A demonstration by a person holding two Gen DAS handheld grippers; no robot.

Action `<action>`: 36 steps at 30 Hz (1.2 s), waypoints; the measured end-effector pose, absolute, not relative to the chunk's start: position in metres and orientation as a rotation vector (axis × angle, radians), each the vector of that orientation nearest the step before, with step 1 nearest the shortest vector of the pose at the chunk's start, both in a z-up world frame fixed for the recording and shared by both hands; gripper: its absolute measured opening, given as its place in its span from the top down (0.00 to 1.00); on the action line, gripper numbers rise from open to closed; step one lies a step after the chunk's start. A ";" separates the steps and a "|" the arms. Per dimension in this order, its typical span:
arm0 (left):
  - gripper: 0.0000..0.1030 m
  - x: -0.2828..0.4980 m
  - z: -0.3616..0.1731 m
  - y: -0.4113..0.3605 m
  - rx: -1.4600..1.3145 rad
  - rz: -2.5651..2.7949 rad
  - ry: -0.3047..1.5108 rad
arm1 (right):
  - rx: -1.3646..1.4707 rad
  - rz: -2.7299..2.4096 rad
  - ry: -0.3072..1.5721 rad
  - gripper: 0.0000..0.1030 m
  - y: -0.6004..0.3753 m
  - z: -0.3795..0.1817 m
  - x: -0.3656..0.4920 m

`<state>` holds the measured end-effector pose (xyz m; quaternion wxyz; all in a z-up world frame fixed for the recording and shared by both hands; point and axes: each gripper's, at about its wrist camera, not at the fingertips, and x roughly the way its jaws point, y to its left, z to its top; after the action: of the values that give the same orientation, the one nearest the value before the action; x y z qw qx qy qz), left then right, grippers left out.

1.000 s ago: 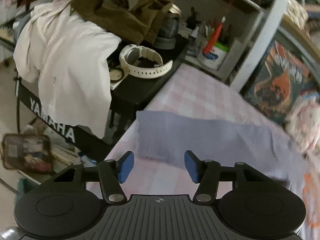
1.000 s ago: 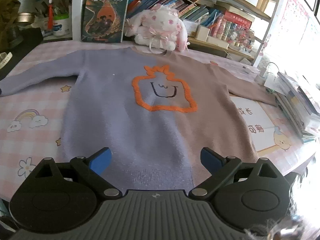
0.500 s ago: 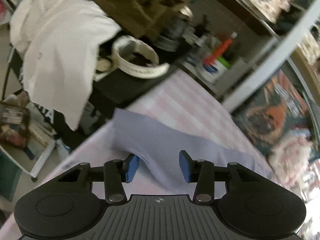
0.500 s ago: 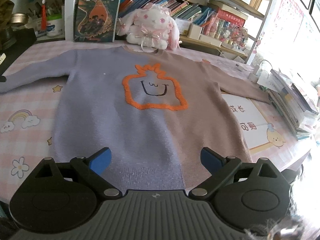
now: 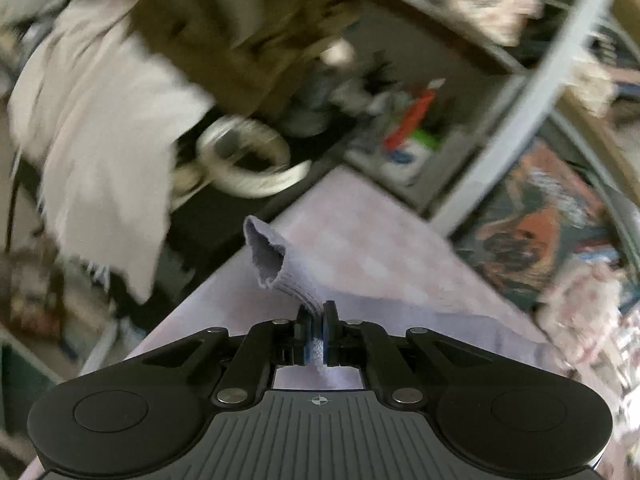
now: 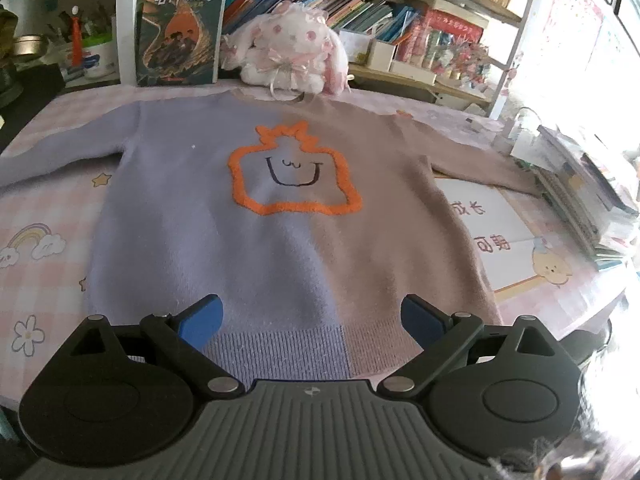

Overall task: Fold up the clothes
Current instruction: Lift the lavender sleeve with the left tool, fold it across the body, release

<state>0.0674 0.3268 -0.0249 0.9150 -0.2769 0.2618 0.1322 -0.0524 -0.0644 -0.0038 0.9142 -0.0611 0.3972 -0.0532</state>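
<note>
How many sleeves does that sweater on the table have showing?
2. The lilac sleeve stretches left across the checked cloth, its cuff pinched in the left gripper. The tan sleeve runs right toward the stacked books.

left wrist view dim and motion-blurred; right wrist view sharp, daylight glare blowing out its right edge.
</note>
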 end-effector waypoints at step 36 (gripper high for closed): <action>0.97 0.181 0.043 -0.069 -0.151 -0.010 0.514 | -0.052 0.254 0.796 0.07 -0.282 -0.012 0.040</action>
<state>0.1810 -0.0691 0.0431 0.9644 -0.0746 0.2538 -0.0048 0.0401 -0.2823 -0.0118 0.9137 -0.0254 0.3864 0.1232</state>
